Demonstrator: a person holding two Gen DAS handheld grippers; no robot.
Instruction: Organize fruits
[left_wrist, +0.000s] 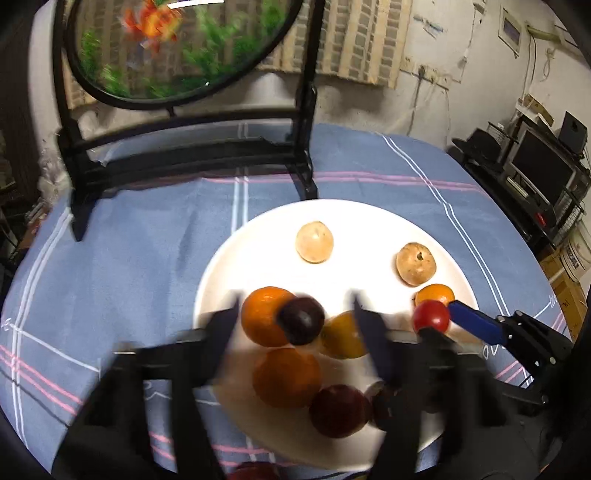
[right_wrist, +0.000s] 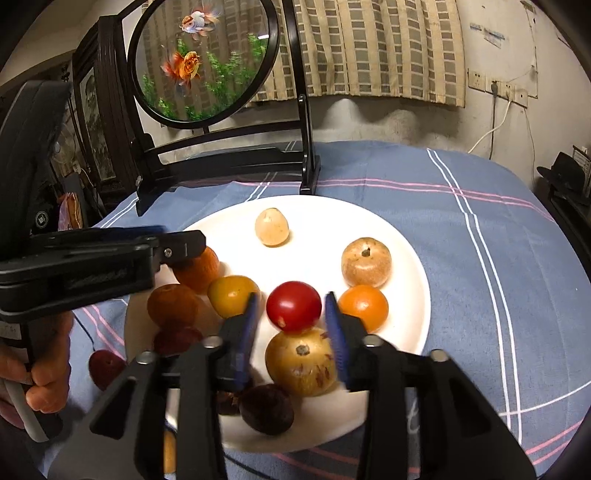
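A white plate (left_wrist: 266, 236) (right_wrist: 406, 258) on the blue checked cloth holds several small fruits. My left gripper (left_wrist: 295, 314) is open above an orange fruit (left_wrist: 264, 314) and a dark plum (left_wrist: 301, 320); it touches neither as far as I can see. My right gripper (right_wrist: 291, 310) is open with its blue fingers (right_wrist: 334, 332) either side of a red tomato (right_wrist: 293, 305) (left_wrist: 430, 316), a gap on each side. Below the tomato lies a yellow-brown fruit (right_wrist: 301, 365). Two pale fruits (right_wrist: 272, 227) (right_wrist: 365, 262) lie further back.
A black wooden stand (right_wrist: 306, 147) with a round goldfish picture (right_wrist: 203, 59) stands behind the plate. A dark red fruit (right_wrist: 105, 369) lies on the cloth (right_wrist: 498, 258) left of the plate. Black shelves (left_wrist: 535, 177) stand off the table's right.
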